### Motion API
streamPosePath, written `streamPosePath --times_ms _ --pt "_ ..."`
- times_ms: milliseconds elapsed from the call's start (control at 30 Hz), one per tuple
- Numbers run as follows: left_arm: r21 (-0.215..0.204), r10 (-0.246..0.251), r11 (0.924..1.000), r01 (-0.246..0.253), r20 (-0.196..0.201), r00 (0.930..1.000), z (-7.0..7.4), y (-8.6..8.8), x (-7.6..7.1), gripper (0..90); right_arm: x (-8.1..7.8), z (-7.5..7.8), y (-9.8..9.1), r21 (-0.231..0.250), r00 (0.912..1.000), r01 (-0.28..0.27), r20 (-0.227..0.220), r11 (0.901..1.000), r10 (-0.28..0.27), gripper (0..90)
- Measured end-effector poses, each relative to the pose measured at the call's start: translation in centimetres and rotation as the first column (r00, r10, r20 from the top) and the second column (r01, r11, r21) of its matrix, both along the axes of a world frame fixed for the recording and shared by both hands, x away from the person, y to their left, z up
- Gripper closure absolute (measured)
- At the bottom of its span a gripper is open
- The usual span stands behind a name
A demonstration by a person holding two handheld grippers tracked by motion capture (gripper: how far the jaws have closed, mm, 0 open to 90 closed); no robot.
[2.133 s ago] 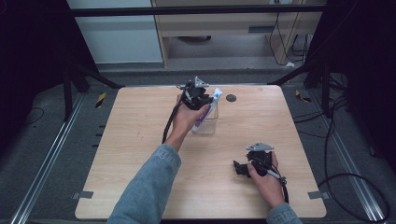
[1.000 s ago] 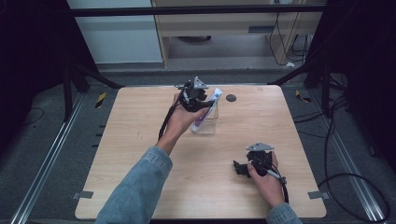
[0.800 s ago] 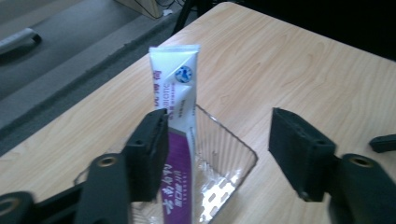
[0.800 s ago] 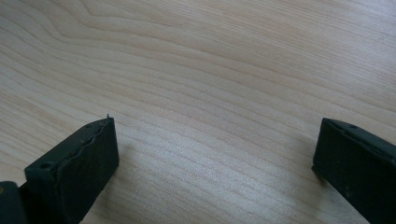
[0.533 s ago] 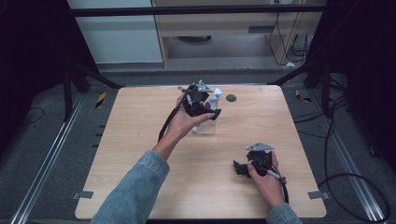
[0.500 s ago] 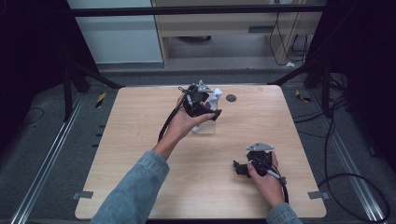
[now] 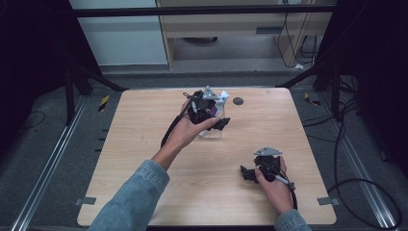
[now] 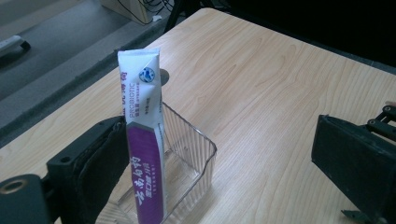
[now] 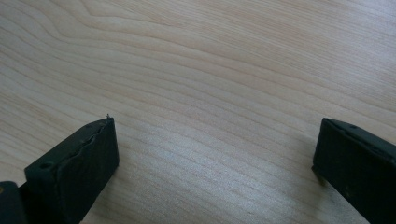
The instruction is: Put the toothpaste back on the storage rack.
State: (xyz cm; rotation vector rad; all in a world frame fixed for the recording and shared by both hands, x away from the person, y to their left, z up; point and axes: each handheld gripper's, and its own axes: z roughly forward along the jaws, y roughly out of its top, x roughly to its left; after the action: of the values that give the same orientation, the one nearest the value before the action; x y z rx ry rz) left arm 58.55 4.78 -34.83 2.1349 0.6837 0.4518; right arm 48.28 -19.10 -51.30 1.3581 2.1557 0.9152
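Observation:
A white and purple toothpaste tube (image 8: 144, 140) (image 7: 220, 98) stands upright in a clear ribbed plastic holder (image 8: 191, 154) (image 7: 211, 132) at the table's far middle. My left gripper (image 7: 213, 116) (image 8: 219, 126) is open around it and its jaws have just been opening. One pad sits right beside the tube, whether touching I cannot tell; the other jaw is far off it. My right gripper (image 7: 247, 173) (image 9: 215, 126) rests open at the near right with only bare wood between its jaws.
The wooden table (image 7: 144, 120) has a small dark round spot (image 7: 237, 101) just beyond the holder. Cables trail from both grippers. Metal rails and dark floor surround the table, with a cabinet behind it.
My left gripper's jaws have spread apart from the tube and the hand has drifted slightly right and toward the person. The tube stays standing in the holder. The right hand has not moved.

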Motion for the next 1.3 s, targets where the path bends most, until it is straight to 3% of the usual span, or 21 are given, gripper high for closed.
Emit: streamPosePath --times_ms 367,700,967,1200,1300 --pt "0.021 -0.014 0.9997 0.013 0.028 0.9995 0.4 2.3 -1.8 3.7 0.0 0.0 0.0 0.005 1.0 0.005 -0.006 1.0 -0.005 0.4" --pt "0.012 0.026 0.9996 -0.027 0.042 0.9988 -0.1 5.4 -3.5 4.4 0.0 0.0 0.1 0.006 1.0 0.006 -0.006 1.0 -0.006 0.4" --pt "0.027 0.069 0.9972 -0.069 0.028 0.9972 -1.7 9.0 -4.5 4.7 0.0 0.0 0.1 0.005 1.0 0.006 -0.005 1.0 -0.006 0.4" --pt "0.038 0.134 0.9902 -0.135 0.01 0.9909 -3.5 12.7 -4.4 4.8 0.0 0.0 0.1 0.005 1.0 0.006 -0.005 1.0 -0.006 0.4" --pt "0.02 0.153 0.9881 -0.152 -0.005 0.9883 -4.0 13.6 -4.4 5.0 0.0 0.0 0.1 0.005 1.0 0.006 -0.005 1.0 -0.006 0.5"
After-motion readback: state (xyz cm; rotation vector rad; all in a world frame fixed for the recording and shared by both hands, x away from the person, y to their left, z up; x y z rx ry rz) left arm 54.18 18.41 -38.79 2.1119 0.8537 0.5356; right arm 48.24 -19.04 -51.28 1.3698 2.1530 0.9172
